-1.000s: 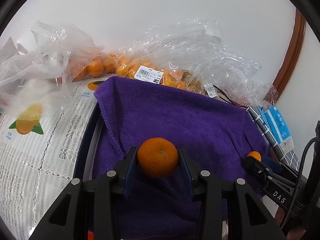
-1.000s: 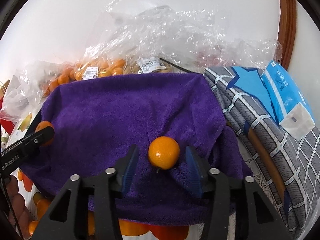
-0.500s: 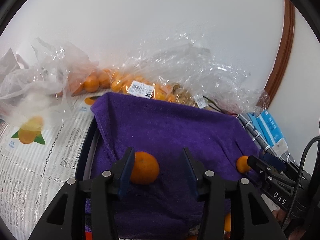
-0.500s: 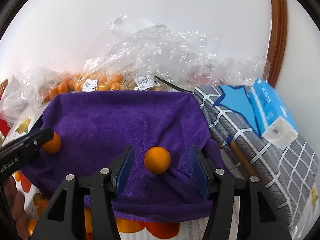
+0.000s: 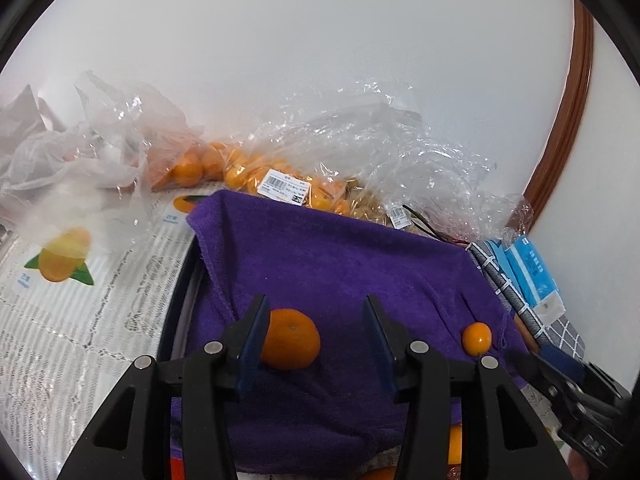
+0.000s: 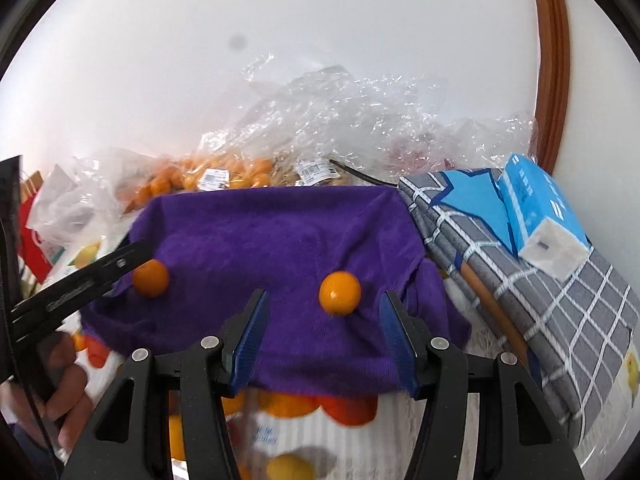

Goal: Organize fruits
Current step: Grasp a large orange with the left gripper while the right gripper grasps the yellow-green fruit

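Looking through left wrist view first: left gripper [image 5: 314,338] now spread wide, nothing clamped; big orange [image 5: 291,344] sitting on purple towel [image 5: 344,264], touching the left finger [image 5: 252,340] only, well clear of the other. A second ago clamped between both fingers, so released; placement on the towel judged done. Small orange [image 5: 477,338] resting nearer the towel's right edge, right tool's tip just beside it. Behind the towel: clear bags of oranges [image 5: 240,172] against the wall, printed tablecloth [image 5: 80,320] to the left, dark rim [image 5: 180,292] poking out under the towel's left side. Switching to right wrist view: right gripper [image 6: 324,334] also spread wide, empty; small orange [image 6: 340,293] lying free just ahead of the gap, off toward the right finger [image 6: 394,338], no contact visible. Also dropped in the last second, tool pulled back and up. Big orange [image 6: 150,277] at the towel's left, left tool's finger beside it. Only here: checked grey cloth [image 6: 540,280] with blue tissue pack [image 6: 540,216] on top, printed oranges on the table under the towel's near hem, bare hand [image 6: 64,396] on the left tool. Only in left view: the rim and the tablecloth's left stretch. Both fruits parked, well apart; next likely fetching more from the bags.
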A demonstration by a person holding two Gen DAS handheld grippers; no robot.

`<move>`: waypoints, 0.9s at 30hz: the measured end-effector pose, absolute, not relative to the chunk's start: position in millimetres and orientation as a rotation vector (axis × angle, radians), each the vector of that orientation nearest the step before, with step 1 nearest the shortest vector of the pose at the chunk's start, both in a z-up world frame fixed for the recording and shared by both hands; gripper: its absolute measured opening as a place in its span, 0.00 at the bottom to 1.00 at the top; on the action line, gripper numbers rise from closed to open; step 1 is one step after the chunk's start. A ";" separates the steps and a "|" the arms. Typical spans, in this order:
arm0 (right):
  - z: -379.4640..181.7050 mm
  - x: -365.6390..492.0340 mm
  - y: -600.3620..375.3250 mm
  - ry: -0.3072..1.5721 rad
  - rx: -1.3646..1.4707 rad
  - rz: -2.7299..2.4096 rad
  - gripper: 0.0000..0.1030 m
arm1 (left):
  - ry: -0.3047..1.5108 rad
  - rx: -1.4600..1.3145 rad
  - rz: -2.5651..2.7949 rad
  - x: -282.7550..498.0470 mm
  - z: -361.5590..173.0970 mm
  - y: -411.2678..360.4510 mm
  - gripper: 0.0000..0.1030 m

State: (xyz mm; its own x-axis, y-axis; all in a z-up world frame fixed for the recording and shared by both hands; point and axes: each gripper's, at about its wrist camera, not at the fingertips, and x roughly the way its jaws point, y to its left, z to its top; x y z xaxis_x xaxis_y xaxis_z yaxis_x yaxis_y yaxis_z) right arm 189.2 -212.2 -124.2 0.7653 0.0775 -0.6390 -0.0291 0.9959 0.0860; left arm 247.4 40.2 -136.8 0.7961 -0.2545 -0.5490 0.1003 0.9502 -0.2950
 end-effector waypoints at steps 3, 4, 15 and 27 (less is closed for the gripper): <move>-126.0 176.5 -216.4 0.714 0.083 0.056 0.55 | 0.607 -0.232 -0.175 239.6 -132.2 39.8 0.44; -126.8 171.8 -219.0 0.720 0.090 0.055 0.55 | 0.603 -0.229 -0.174 238.5 -130.0 40.0 0.44; -135.1 137.1 -233.4 0.769 0.160 0.086 0.55 | 0.618 -0.209 -0.135 175.7 -123.8 68.8 0.52; -155.0 117.8 -220.2 0.807 0.141 0.138 0.55 | 0.692 -0.229 -0.110 134.7 -150.7 95.0 0.52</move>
